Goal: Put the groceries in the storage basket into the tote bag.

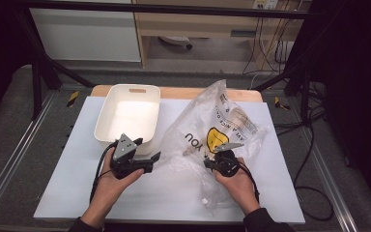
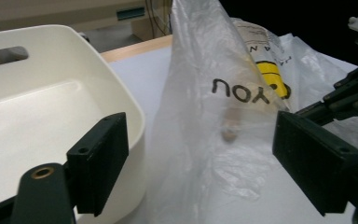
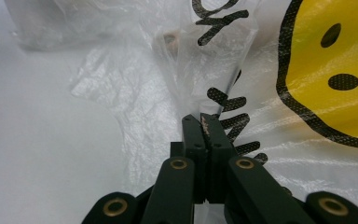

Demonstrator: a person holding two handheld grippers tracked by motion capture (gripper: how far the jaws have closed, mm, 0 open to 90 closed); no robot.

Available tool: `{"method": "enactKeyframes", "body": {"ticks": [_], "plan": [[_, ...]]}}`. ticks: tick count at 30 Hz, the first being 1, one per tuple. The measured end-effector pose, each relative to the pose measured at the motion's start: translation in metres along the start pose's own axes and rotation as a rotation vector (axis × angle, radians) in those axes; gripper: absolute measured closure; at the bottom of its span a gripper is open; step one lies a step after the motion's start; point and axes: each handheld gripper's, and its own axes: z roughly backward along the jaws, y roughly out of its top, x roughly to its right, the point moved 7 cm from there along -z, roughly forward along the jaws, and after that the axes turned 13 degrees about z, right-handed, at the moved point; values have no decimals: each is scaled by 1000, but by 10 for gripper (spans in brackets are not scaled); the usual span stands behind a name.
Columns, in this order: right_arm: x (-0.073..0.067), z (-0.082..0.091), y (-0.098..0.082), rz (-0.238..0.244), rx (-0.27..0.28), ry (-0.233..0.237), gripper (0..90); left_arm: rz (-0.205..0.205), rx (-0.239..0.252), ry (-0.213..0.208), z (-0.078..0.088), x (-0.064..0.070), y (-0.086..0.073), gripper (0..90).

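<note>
A clear plastic bag (image 1: 207, 123) printed with a yellow smiley face and black letters lies crumpled on the right half of the white mat. My right gripper (image 1: 206, 162) is at its near side, shut on a fold of the film (image 3: 204, 122). In the right gripper view the smiley (image 3: 331, 70) is just beyond the jaws. My left gripper (image 1: 155, 162) stands open at the bag's left edge, next to the white bin (image 1: 125, 90). In the left gripper view the bag (image 2: 214, 107) rises between the wide-apart jaws (image 2: 205, 158), and no pad touches it. A small brownish item (image 2: 228, 133) shows through the film.
The white bin (image 2: 121, 100) has nothing in it and sits at the back left of the mat (image 1: 63, 183). A wooden table edge (image 1: 174, 92) runs behind it. Dark frame posts (image 1: 36, 82) and cables (image 1: 314, 145) flank the table. My right gripper (image 2: 349, 93) shows in the left gripper view.
</note>
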Motion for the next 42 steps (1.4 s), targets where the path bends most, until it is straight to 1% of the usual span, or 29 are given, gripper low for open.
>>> {"method": "enactKeyframes", "body": {"ticks": [3,4,5,6,8,11,13,15,17,19,21,23,25,26,28,30,32,33,34,36,39,41,42], "plan": [[-1,-4,-2,38,-22,-29,900,7,13,11,5,-6,-2,158],[-2,-4,-3,50,-27,-32,900,9,15,15,6,-7,-2,152],[-2,-4,-4,55,-31,-35,896,5,16,24,7,-9,-3,147],[-2,-5,-5,71,-32,-46,885,5,20,34,9,-11,-4,141],[-4,-5,-7,79,-41,-51,868,-3,28,51,11,-15,-6,129],[-2,-6,-8,85,-35,-65,818,2,32,74,13,-21,-9,123],[-1,-5,-9,79,-31,-68,751,6,34,87,14,-24,-11,119],[0,-5,-9,74,-24,-66,683,9,42,90,16,-26,-11,119],[1,-3,-8,71,-11,-67,570,7,45,93,17,-27,-11,118],[1,3,-6,63,16,-72,463,7,54,96,20,-29,-11,117],[1,8,-5,64,37,-90,334,4,61,106,23,-32,-11,115],[4,16,-5,69,52,-118,240,7,71,116,27,-35,-11,114],[9,26,-8,64,63,-160,163,17,84,123,30,-39,-10,114],[12,31,-9,52,68,-177,136,21,87,131,32,-41,-11,114],[17,42,-14,29,81,-206,111,29,96,138,35,-44,-11,114],[22,51,-21,17,80,-230,92,34,97,146,38,-47,-12,114],[26,58,-28,-1,67,-247,85,43,104,155,41,-49,-12,114],[28,62,-32,-3,65,-257,84,47,108,160,42,-50,-13,114],[29,67,-36,-16,59,-269,82,47,106,161,43,-51,-14,115],[31,74,-42,-39,56,-283,78,46,104,167,44,-51,-15,115],[34,84,-53,-71,43,-308,76,51,115,169,46,-51,-15,115],[36,89,-62,-107,26,-312,77,44,115,173,47,-51,-16,115],[37,91,-67,-113,16,-311,80,46,117,174,47,-51,-16,115]]}}
